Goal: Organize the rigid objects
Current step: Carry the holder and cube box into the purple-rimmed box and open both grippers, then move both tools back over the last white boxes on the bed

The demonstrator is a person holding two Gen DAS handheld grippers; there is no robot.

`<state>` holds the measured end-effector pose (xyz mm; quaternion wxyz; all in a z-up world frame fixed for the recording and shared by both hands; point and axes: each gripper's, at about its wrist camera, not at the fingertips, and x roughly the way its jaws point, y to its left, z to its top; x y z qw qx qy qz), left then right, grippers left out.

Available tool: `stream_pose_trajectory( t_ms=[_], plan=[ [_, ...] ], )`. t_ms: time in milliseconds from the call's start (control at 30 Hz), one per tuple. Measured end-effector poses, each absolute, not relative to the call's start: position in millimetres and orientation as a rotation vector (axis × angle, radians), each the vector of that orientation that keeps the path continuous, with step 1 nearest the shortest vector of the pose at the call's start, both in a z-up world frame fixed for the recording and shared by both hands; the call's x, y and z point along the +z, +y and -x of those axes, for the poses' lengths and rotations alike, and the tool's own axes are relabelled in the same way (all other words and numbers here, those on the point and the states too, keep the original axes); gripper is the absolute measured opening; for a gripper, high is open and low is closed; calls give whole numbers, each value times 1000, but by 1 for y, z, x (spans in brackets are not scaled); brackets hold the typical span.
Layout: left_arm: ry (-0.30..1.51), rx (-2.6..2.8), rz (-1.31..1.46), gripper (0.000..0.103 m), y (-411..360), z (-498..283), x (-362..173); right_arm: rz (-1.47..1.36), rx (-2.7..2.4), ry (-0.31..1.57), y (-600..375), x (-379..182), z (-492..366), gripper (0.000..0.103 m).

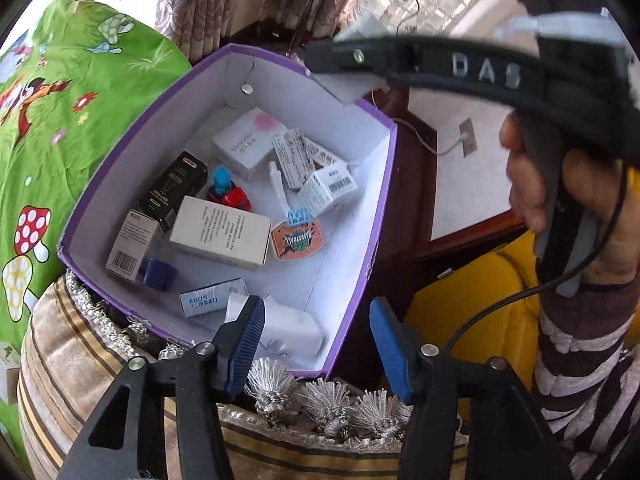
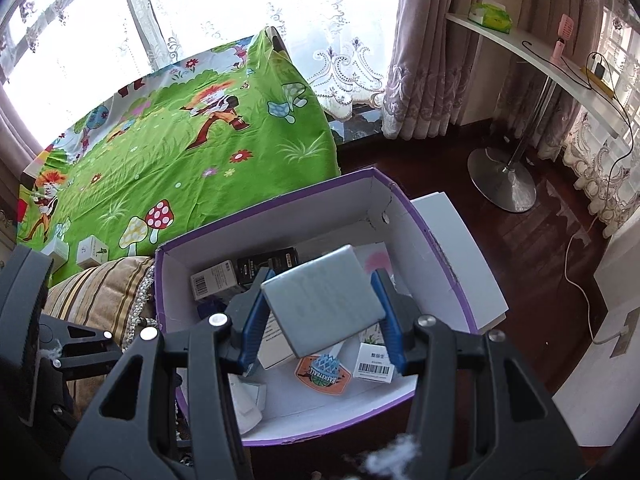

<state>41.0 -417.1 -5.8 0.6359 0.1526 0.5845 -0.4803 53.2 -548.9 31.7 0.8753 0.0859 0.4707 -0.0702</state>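
A purple-rimmed cardboard box (image 1: 362, 280) with a white inside holds several small cartons, a black carton (image 1: 176, 188), a red and blue toy (image 1: 228, 192) and an orange basketball badge (image 1: 297, 240). The box shows in the right wrist view too (image 2: 440, 256). My right gripper (image 2: 320, 308) is shut on a flat grey box (image 2: 324, 300) and holds it tilted above the open purple box. My left gripper (image 1: 316, 340) is open and empty over the box's near edge. The right gripper's body (image 1: 480, 72) shows in the left wrist view, its fingers hidden.
The purple box rests on a striped tasselled cushion (image 1: 80, 360). A green cartoon bedsheet (image 2: 180, 140) with two small cartons (image 2: 92, 252) lies to the left. A yellow cushion (image 1: 460, 304), dark wood floor (image 2: 540, 240), a white shelf on a metal stand (image 2: 500, 184) and curtains stand to the right.
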Motion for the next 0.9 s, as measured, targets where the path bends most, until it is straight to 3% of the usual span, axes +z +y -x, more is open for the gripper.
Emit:
stream_pose_trajectory(
  t_ms=[533,900],
  plan=[
    [1199,-833,110,56,-282,-107,18,-209,-162,1046,-565,1,-100,54],
    [1182,-782,205,56,-251,-116,16,-244,-171,1125,-580,-48,-168,56]
  ],
)
